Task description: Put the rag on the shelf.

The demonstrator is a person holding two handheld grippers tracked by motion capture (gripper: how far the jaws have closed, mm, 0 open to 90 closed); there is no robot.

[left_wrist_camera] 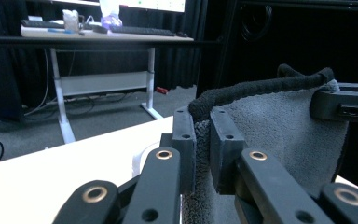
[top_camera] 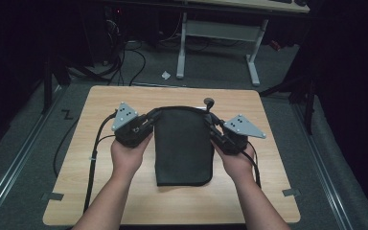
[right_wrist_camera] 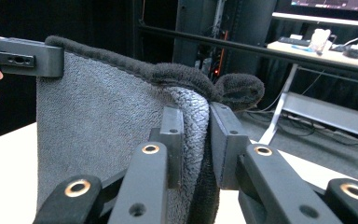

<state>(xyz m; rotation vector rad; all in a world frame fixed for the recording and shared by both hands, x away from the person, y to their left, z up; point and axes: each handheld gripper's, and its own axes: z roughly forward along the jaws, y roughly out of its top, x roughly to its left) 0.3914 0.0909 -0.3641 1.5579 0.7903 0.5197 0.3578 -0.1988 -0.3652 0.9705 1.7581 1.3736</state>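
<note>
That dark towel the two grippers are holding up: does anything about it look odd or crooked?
Slightly. The towel is bunched into a lump at the corner in the right gripper, while the left gripper holds its corner flat. No damage shows.

A dark grey towel (top_camera: 182, 146) of fluffy, looped terry cloth, its rolled hem (left_wrist_camera: 261, 88) thick and nubbly, hangs between two tools. The left tool (left_wrist_camera: 203, 140) and right tool (right_wrist_camera: 196, 140) show matt black plastic jaws, smooth-faced, set with brass-coloured rivets that catch the light. A flat, dull grey plate (top_camera: 124, 115) tops each. Below lies the table (top_camera: 100, 187), pale wood-grain laminate with a smooth, low sheen.
</note>
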